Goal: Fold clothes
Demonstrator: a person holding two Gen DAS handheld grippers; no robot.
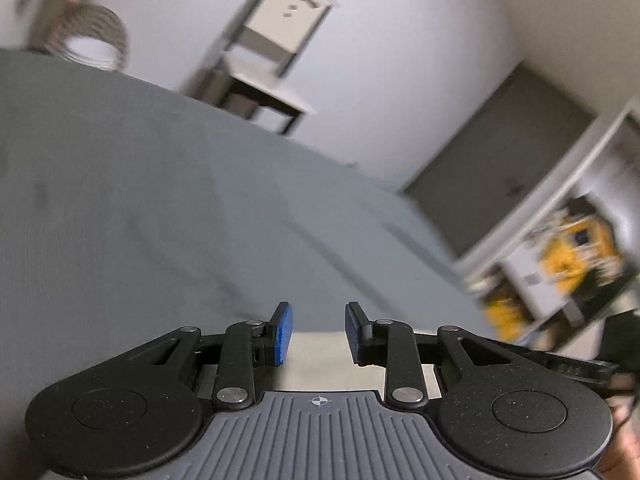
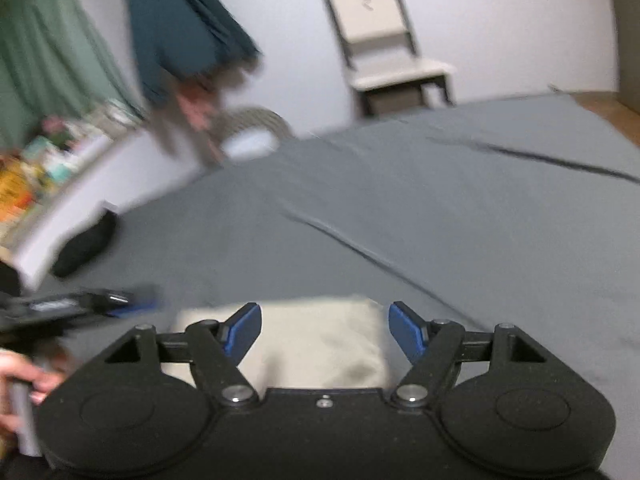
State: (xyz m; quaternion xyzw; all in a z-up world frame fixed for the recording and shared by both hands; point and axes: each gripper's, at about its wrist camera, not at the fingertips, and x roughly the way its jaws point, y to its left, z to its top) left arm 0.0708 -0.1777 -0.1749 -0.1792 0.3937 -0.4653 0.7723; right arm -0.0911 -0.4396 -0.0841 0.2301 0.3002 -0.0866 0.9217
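Cloth is what I am inspecting first: a beige garment [image 2: 316, 340], apparently folded into a compact pad, is lying on the grey bedsheet [image 2: 400, 208] at the near edge, directly under my right gripper [image 2: 325, 330]; in the left wrist view only a pale strip of it [image 1: 318, 354] is showing between the fingers. I am holding the right gripper with its blue pads spread wide, gripping nothing, hovering just above the cloth; the left gripper [image 1: 319, 332] is likewise standing apart and empty, and I am seeing it blurred at the left of the right wrist view [image 2: 100, 302]. Both views are smearing, so fine detail of the garment's edges is not readable.

Handling judgement: the garment is looking light, soft and limp; it should drape and slip rather than hold shape, and layers may slide apart if pinched singly. I am judging the best hold to be at a corner or along a folded edge, taking all layers between the pads, one gripper at each end so the fold is staying square.

Far off, a chair [image 2: 384, 40] is standing against the wall, a dark teal garment [image 2: 180, 28] is hanging at far left, and a black item [image 2: 86, 246] is lying at the sheet's left edge.
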